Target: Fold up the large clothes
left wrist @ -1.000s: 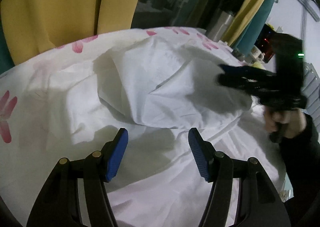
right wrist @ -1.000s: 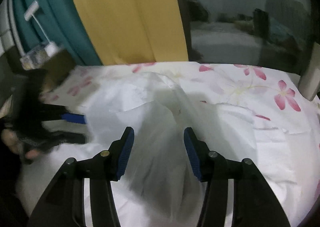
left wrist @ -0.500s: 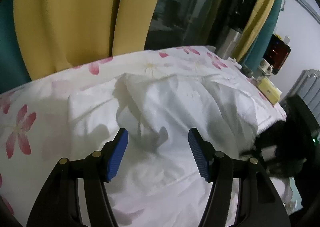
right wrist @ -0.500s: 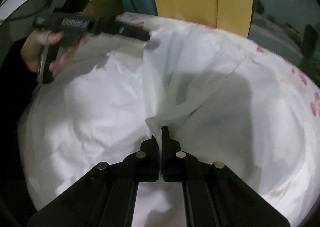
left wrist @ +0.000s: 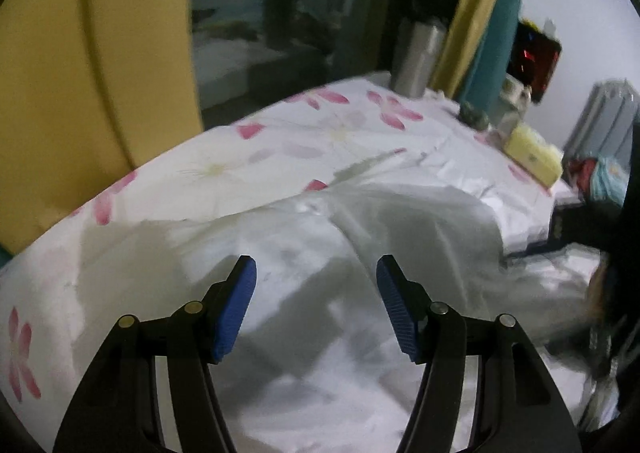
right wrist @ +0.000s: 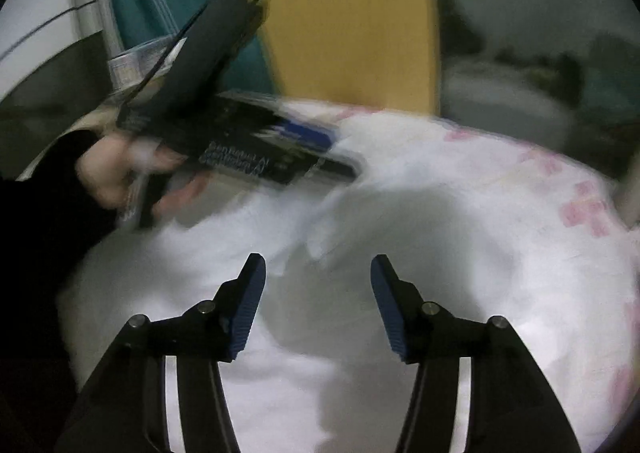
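Observation:
A large white garment lies rumpled on a bed with a pink-flowered sheet. My left gripper is open and empty, hovering just above the garment's middle. My right gripper is open and empty above the white garment. In the right wrist view the left gripper shows blurred at upper left, held in a hand over the cloth's far edge.
Yellow and teal curtains hang behind the bed. A steel bottle, a yellow box and small items stand at the bed's far right edge. A dark window is behind.
My right gripper was shut on a fold of the garment half a second ago; it has let go and opened. My left gripper stayed open and swung right over the cloth.

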